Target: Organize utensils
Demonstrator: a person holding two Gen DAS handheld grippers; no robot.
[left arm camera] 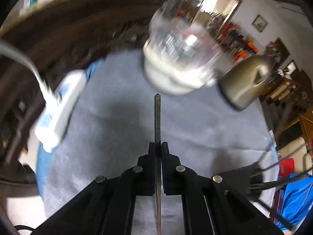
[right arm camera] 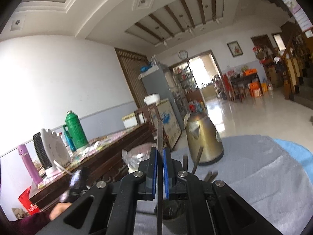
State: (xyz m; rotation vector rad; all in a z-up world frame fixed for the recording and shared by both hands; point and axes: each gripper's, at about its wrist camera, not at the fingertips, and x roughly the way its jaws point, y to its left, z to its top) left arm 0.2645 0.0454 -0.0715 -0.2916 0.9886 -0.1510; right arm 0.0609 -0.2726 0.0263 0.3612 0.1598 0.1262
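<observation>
My left gripper (left arm camera: 158, 146) is shut on a thin metal utensil (left arm camera: 157, 117), seen edge-on, whose tip points toward a blurred clear glass jar (left arm camera: 182, 58). It hangs over the grey cloth (left arm camera: 117, 137) on the table. My right gripper (right arm camera: 160, 152), with blue pads, is shut on another slim metal utensil (right arm camera: 160, 133) that stands upright. Just right of it, several dark utensil handles (right arm camera: 197, 160) stick up from a dark round container (right arm camera: 168, 211), mostly hidden under the gripper. What type each held utensil is cannot be told.
A golden kettle (left arm camera: 244, 82) (right arm camera: 203, 141) stands at the far side of the cloth. A white power strip (left arm camera: 60, 107) lies at the left. A person's hand (right arm camera: 58, 211) shows low on the left. A wooden table behind holds a green thermos (right arm camera: 75, 131), a fan heater (right arm camera: 52, 152) and a pink bottle (right arm camera: 27, 162).
</observation>
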